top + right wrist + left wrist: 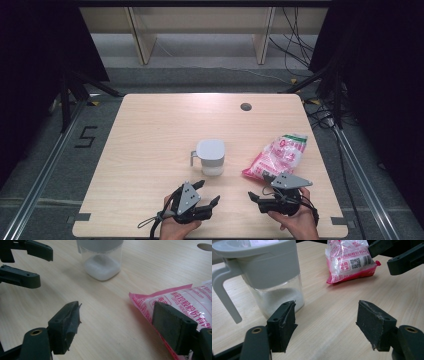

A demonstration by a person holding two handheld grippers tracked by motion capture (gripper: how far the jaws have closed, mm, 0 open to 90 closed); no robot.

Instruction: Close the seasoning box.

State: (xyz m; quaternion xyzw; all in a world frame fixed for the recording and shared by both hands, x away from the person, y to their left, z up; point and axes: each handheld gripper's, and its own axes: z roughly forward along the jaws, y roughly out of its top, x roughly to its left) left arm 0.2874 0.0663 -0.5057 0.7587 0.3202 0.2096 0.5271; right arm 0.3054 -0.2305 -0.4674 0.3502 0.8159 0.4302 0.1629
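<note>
My left gripper (207,192) and right gripper (257,192) gape, empty; bag (278,156) looks soft, slippery, so I'd pinch its corner; jar (210,157) rigid.

Lab recording bay, black curtains (35,60), floor rails (45,170), loose cables (295,45)

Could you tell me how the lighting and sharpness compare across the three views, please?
High view: the table is evenly lit, its surroundings nearly black. Left gripper view: the jar casts a soft shadow; the bag is sharp. Right gripper view: the jar top is cropped.
</note>
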